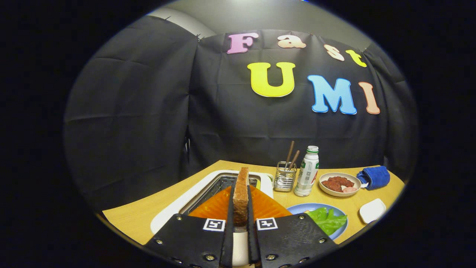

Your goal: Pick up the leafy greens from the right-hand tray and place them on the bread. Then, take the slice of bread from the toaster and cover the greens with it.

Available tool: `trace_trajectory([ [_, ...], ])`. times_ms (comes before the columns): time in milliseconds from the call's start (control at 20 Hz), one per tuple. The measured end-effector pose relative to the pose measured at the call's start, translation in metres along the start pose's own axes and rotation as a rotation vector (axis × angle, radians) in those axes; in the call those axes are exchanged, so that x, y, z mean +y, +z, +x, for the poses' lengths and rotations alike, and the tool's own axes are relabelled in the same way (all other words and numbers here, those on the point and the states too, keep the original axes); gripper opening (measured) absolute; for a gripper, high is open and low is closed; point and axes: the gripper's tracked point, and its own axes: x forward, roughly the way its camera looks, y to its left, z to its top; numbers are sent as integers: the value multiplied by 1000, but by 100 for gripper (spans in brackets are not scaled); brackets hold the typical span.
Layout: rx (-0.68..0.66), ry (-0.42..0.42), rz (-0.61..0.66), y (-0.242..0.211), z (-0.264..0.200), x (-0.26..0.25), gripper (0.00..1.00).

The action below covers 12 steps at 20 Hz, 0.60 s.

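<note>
A toasted slice of bread (242, 178) stands upright and edge-on between my fingers, and my gripper (241, 193) is shut on it. The slice sits over the slot of the white toaster (171, 214), just ahead of me; I cannot tell whether its lower end is still inside the slot. To the right of my fingers, leafy greens (328, 219) lie on a blue plate (297, 209). What is under the greens is hidden.
Beyond the plate stand a wire holder with chopsticks (285, 179) and a white bottle (307, 172). A bowl of reddish meat (339, 184), a rolled blue cloth (374, 176) and a small white dish (372, 210) lie further right on the wooden table (126, 219).
</note>
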Motion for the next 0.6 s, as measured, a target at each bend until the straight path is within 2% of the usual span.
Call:
trace_trajectory([
  [50, -1, -3, 6, 0, 1, 0, 7],
  [150, 5, 9, -4, 1, 1, 1, 7],
  [600, -48, 67, 122, 40, -16, -10, 7],
])
